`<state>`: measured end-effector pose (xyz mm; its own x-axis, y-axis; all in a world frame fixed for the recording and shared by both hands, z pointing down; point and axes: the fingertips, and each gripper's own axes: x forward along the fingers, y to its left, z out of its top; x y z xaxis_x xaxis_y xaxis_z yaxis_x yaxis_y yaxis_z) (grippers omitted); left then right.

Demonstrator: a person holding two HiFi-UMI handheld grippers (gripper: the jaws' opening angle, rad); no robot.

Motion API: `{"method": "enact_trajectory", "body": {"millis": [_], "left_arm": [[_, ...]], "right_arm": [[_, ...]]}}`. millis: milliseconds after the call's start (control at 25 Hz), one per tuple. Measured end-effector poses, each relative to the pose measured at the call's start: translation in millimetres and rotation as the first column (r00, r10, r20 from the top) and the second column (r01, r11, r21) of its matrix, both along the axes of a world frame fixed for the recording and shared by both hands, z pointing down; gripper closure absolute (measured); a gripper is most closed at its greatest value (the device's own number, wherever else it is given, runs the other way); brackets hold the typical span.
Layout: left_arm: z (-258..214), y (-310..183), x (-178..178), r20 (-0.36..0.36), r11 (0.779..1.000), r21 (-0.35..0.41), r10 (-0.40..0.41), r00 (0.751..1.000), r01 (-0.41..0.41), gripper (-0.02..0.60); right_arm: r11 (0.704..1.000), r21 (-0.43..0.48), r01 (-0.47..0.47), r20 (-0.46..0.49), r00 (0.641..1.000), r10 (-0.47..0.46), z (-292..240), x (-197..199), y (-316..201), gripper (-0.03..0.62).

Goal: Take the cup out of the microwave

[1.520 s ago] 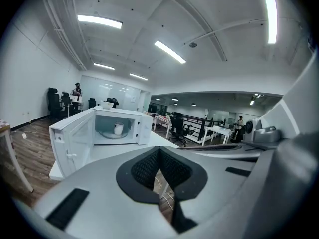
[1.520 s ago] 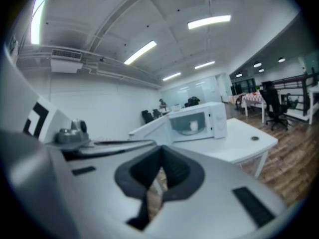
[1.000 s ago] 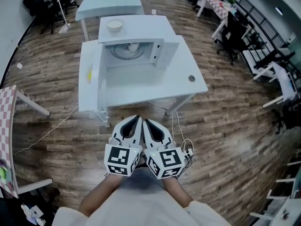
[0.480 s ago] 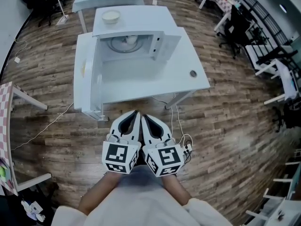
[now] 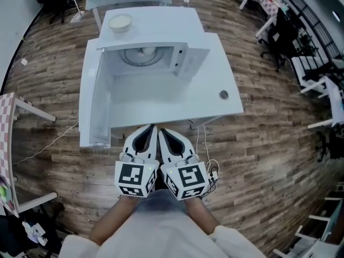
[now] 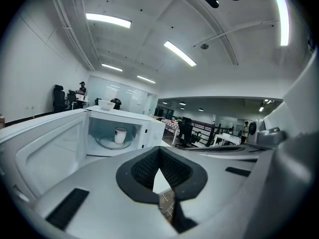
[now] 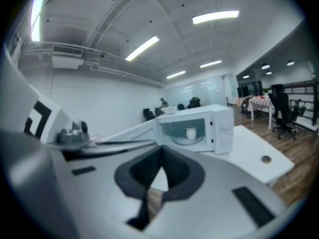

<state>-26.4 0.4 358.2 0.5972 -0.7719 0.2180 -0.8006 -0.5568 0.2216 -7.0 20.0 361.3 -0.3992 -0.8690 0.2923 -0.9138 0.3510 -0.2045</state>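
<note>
Well, our cup (image 5: 146, 51) stands upright on the turntable inside the microwave (image 5: 189, 62), whose door (image 5: 88, 109) hangs wide open on the left. A bowl (image 5: 120, 22) sits on top. At the near edge of the table (image 5: 215, 98), well short of the cavity, our left gripper (image 5: 149, 134) is pressed together and empty, and the right gripper (image 5: 167, 136) likewise. We judge one claw must spread before entering, go in level, straddle the cup's body, then pinch firmly and lift slightly before drawing it out
</note>
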Motion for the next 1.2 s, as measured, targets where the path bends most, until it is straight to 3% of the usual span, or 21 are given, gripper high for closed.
{"method": "enact_trajectory", "body": {"millis": [320, 600, 1200], "left_arm": [[6.7, -47.4, 48.1, 0.008, 0.999, -0.014, -0.037, 0.999, 0.037, 0.572], [-12.0, -78.6, 79.8, 0.014, 0.994, 0.058, -0.098, 0.995, 0.097, 0.572], [2.5, -117.7, 85.3, 0.031, 0.983, 0.007, -0.181, 0.983, 0.181, 0.572]], "right_arm": [[0.999, -0.014, 0.032, 0.028, 0.999, -0.031, 7.1, 49.4, -48.5, 0.572], [0.996, 0.040, 0.081, 0.063, 0.995, -0.083, -9.6, 82.8, -80.1, 0.572], [0.989, 0.050, 0.137, 0.139, 0.980, -0.143, -13.8, 90.5, -120.9, 0.572]]}}
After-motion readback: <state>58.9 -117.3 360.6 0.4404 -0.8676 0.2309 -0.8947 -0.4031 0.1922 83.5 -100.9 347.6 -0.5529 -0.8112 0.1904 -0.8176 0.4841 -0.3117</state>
